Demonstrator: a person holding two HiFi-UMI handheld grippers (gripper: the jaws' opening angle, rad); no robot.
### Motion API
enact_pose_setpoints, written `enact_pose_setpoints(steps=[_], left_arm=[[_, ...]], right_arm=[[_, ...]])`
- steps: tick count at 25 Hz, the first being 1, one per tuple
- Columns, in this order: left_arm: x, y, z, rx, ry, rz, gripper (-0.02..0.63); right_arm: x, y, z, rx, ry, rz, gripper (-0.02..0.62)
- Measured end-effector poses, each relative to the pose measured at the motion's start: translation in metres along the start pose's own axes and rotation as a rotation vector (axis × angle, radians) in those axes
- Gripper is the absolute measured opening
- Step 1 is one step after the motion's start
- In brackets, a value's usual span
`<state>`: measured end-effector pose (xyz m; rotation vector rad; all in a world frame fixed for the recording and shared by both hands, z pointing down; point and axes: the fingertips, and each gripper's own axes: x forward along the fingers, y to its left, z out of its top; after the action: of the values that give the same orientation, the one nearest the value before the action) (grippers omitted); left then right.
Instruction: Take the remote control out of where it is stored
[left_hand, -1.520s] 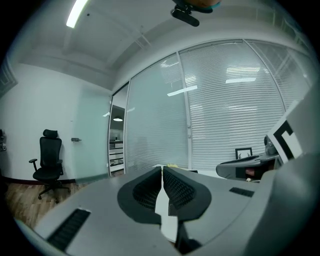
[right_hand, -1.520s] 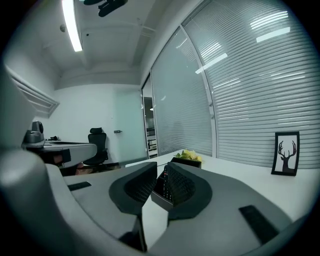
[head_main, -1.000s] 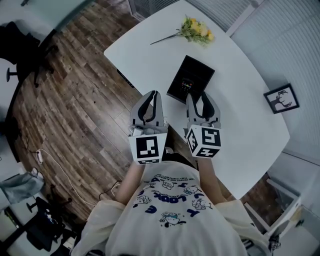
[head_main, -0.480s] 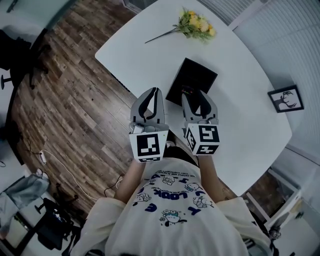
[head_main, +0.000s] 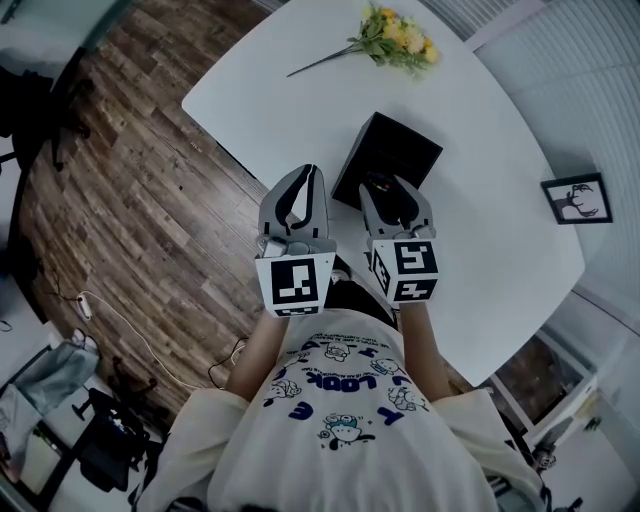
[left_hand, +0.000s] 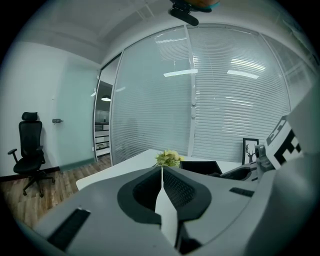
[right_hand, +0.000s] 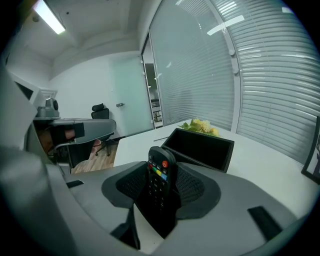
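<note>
Remote (right_hand: 160, 167) clamped between right gripper (right_hand: 162, 176) pads, long axis along jaws, red-button end pointing away toward black box (right_hand: 200, 145), buttons up.

Left gripper view: left gripper (left_hand: 161, 172) jaws together, empty.

Head view: both grippers slightly farther up frame than second ago; box about same place on table (head_main: 480, 200).

A white table (head_main: 480, 120) over wood flooring (head_main: 130, 200) carries an open black box (head_main: 400, 150), yellow flowers (head_main: 402, 40) at its far edge and a framed picture (head_main: 578, 198) off to the right. The left gripper (head_main: 303, 180) hangs over the table's near edge. The right gripper (head_main: 390, 195) sits at the box's near end — a dark remote control (head_main: 379, 186) between its jaws.
</note>
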<state>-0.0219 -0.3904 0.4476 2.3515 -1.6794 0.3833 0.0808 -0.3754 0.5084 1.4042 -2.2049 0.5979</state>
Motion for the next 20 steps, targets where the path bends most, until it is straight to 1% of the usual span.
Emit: enact_pose_setpoints(steps=[3,6,8,10,15,20], left_arm=[[0.003,0.002,-0.002,0.005,0.005,0.000,0.023],[0.004,0.001,-0.002,0.028,0.004,-0.004,0.023],[0.004,0.002,-0.002,0.021,-0.002,-0.003,0.023],[0.004,0.004,-0.006,0.015,0.008,0.000,0.023],[0.004,0.008,-0.012,0.007,0.026,0.010,0.023],[0.003,0.009,-0.014,-0.012,0.031,0.014,0.023]], right_arm=[[0.004,0.000,-0.003,-0.005,0.010,0.010,0.192],[0.005,0.002,-0.004,-0.016,0.012,0.035,0.167],[0.005,0.003,-0.004,-0.037,0.011,0.053,0.163],[0.006,0.005,-0.004,-0.054,0.011,0.066,0.158],[0.004,0.006,-0.005,-0.064,0.010,0.088,0.138],[0.002,0.010,-0.004,-0.081,0.000,0.120,0.103]])
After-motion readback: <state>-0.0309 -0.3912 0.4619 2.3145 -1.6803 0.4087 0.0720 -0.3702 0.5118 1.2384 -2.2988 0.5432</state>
